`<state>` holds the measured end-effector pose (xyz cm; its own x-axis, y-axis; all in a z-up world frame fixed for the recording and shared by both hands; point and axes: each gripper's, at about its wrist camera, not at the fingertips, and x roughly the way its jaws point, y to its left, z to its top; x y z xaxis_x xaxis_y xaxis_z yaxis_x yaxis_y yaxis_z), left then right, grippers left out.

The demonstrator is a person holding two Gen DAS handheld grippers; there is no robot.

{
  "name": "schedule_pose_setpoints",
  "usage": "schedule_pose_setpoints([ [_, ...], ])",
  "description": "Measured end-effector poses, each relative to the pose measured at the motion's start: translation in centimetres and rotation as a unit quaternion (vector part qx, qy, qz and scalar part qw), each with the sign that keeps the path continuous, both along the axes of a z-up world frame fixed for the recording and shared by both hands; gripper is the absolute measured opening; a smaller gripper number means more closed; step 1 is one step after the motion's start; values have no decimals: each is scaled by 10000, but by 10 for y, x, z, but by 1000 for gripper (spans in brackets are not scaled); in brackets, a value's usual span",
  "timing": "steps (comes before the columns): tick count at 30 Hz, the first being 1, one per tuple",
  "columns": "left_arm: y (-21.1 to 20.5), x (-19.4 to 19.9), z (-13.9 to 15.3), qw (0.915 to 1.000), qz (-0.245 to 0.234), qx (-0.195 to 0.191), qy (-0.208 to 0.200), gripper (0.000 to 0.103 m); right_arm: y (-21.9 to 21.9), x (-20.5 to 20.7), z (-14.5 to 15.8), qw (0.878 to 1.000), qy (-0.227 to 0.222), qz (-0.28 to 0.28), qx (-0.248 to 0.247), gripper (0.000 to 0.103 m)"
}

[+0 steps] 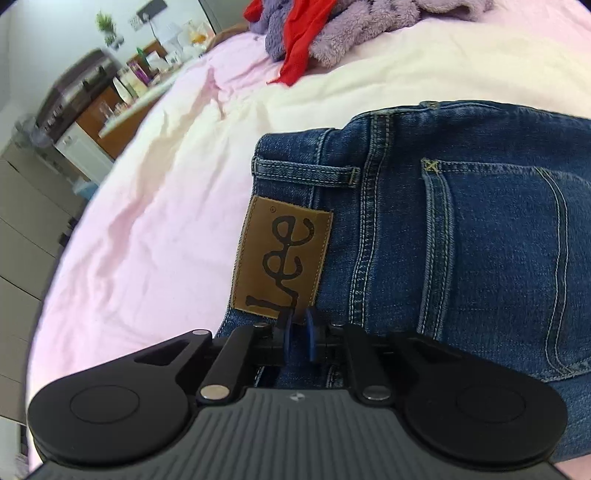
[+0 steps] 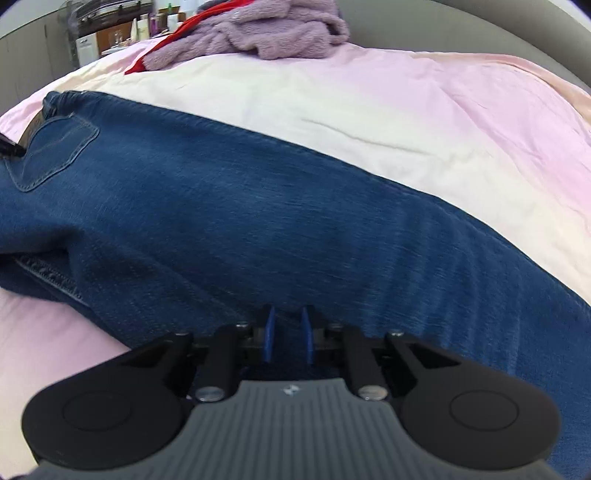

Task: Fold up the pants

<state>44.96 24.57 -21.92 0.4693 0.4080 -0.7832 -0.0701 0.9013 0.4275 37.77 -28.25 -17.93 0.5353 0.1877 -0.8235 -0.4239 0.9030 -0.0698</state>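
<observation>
Blue jeans lie flat on the bed, back side up, with a brown leather patch on the waistband. My left gripper is at the waistband just below that patch, its blue pads close together with a fold of denim pinched between them. In the right wrist view the jeans stretch from the back pocket at far left across to the lower right. My right gripper hovers low over the near edge of the leg. A gap shows between its pads, which press on nothing.
The bed sheet is pink and cream, slightly wrinkled. A purple fleece heap and a red garment lie at the far side. Past the bed's left edge stand a cabinet with bottles and a tiled floor.
</observation>
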Motion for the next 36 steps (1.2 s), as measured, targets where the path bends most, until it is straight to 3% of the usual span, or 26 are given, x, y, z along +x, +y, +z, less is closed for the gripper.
schedule_pose_setpoints([
  [2,-16,-12,14,9991,-133,324,-219,15,0,-2,9,10000,-5,-87,-36,7],
  [4,-33,-28,31,9978,-285,312,-504,15,-3,-11,23,9997,10,-136,204,15],
  [6,-54,-43,47,9969,-463,-109,-620,16,-4,-20,36,9988,-41,-126,467,16],
  [8,-79,-56,59,9925,-717,-785,-597,16,2,-29,45,9977,-69,-34,673,17],
  [11,-126,-73,67,9780,-1189,-1641,-499,16,20,-40,51,9949,-43,135,994,17],
  [14,-175,-84,62,9667,-1566,-1994,-331,16,45,-54,51,9932,-83,488,1051,28],
  [15,-188,-87,57,9660,-1638,-1976,-304,18,50,-58,50,9934,-104,613,965,32],
  [18,-202,-85,37,9690,-1396,-2036,-113,18,67,-66,40,9942,-211,809,675,32],
  [21,-186,-80,21,9771,-986,-1879,116,13,71,-69,30,9940,-221,1000,381,0],
  [23,-176,-77,11,9797,-879,-1761,370,7,66,-72,27,9929,-253,1160,102,0],
  [27,-173,-75,0,9820,-967,-1512,582,6,53,-76,15,9925,-62,1188,-279,0],
  [33,-182,-88,19,9855,-1184,-1182,288,8,1,-82,32,9977,42,677,-20,0],
  [36,-196,-94,37,9840,-1297,-1225,37,14,-44,-89,47,9995,130,127,257,14],
])
